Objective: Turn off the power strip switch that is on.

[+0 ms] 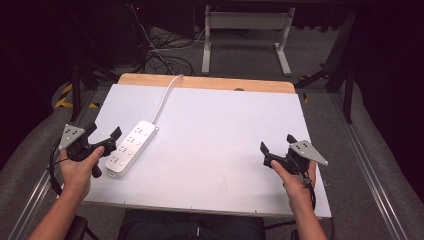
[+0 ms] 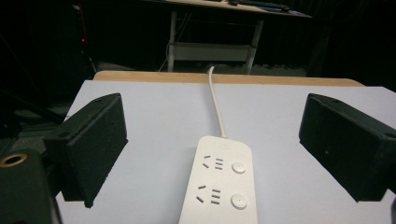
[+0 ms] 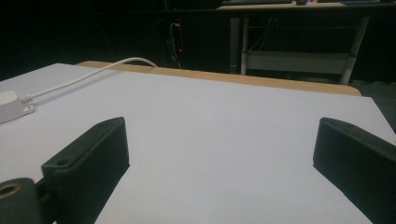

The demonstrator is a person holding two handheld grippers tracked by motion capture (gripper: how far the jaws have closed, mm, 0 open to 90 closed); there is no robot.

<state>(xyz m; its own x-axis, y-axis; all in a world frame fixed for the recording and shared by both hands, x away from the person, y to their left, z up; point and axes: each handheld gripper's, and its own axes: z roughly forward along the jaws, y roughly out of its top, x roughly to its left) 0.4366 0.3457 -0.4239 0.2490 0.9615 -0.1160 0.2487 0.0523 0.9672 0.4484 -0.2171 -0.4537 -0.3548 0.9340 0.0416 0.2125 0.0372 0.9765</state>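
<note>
The room is dark, with grey carpet on the floor and black drapes at the sides. One light metal frame (image 1: 246, 30) stands on two legs beyond the table, and a tangle of black cables (image 1: 162, 57) lies on the floor near it.

The table (image 1: 225, 130) is the largest thing in reach: one white top, with a strip of bare wood (image 1: 207, 82) along its far edge.

One white power strip (image 1: 131, 146) lies flat on the left half of the table, set at a slant, its near end just beside the left hand-held gripper. In the high view it shows four socket groups in a row; the left gripper view shows two of them, each with a round button beside it. Its single white cord (image 1: 165, 97) runs from its far end over the wooden edge.

Two hand-held grippers are up, one in each hand. The left hand-held gripper (image 1: 102, 135) hovers at the near end of the power strip, jaws spread wide and holding nothing. The right hand-held gripper (image 1: 276, 146) hovers over bare table, well apart from the strip, jaws likewise spread and empty.
</note>
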